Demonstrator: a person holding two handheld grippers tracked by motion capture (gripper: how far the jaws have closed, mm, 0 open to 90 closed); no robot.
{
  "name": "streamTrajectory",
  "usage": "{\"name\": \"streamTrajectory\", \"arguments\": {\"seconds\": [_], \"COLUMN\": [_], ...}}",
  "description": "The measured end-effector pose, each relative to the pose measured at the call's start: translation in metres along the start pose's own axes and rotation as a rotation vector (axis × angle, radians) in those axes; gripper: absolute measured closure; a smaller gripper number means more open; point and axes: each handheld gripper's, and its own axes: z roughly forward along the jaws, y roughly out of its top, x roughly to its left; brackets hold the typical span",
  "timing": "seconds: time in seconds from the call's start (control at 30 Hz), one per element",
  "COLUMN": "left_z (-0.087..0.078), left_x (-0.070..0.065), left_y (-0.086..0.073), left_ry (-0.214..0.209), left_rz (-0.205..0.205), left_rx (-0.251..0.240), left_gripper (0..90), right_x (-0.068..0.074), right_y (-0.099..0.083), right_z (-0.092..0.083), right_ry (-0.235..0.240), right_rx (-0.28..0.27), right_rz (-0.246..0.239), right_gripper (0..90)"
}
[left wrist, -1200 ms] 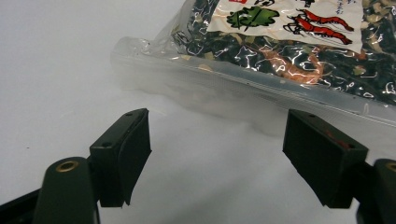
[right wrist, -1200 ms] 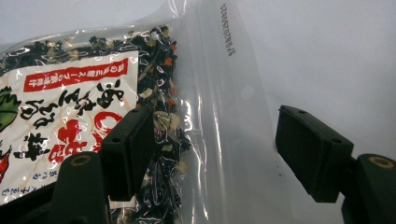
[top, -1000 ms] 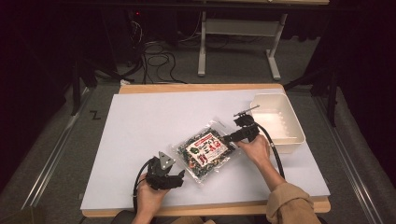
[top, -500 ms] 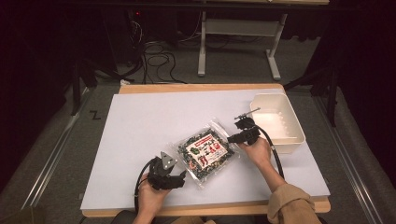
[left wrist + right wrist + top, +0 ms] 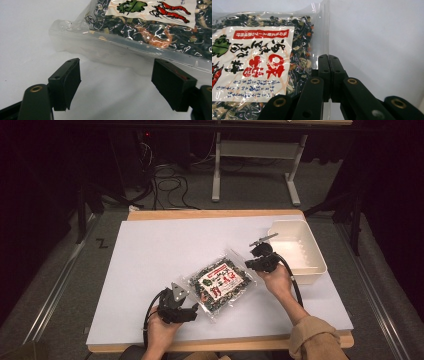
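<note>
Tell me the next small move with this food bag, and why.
Probably lift the bag toward the white tub. The right gripper has just been closing and is now shut on the bag's clear edge, while the left gripper stands open just short of the near seam.

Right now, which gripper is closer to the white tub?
The right. The right gripper, shut on the edge of the food bag, sits just beside the white tub. The left gripper is at the bag's opposite end, near the table's front edge, jaws open.
</note>
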Motion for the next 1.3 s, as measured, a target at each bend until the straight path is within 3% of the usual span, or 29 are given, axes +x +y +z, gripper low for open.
{"name": "streamTrajectory", "arguments": {"seconds": [0.23,0.27,0.7,0.83,0.87,1.3], "left_z": [-0.001,0.000,0.000,0.000,0.000,0.000], "left_x": [0.002,0.002,0.001,0.002,0.001,0.001], "left_y": [0.000,0.000,-0.001,-0.001,-0.001,-0.001], "left_ry": [-0.003,-0.002,-0.005,-0.006,-0.007,-0.012], "left_rz": [-0.013,-0.011,-0.009,-0.014,-0.007,-0.006], "left_rx": [-0.004,-0.001,-0.003,-0.003,0.000,-0.004], "left_gripper": [23.7,23.8,23.8,23.8,23.8,23.9], "right_x": [-0.004,-0.005,-0.001,0.006,0.007,0.018], "right_y": [0.015,0.018,0.031,0.039,0.044,0.068], "right_z": [-0.036,-0.048,-0.096,-0.107,-0.113,-0.151], "right_ry": [-0.026,-0.033,-0.046,-0.029,0.004,0.062], "right_rx": [-0.061,-0.078,-0.166,-0.179,-0.188,-0.210], "right_rz": [-0.024,-0.034,-0.084,-0.109,-0.103,-0.134], "right_gripper": [90.0,90.0,90.0,90.0,90.0,90.0]}}
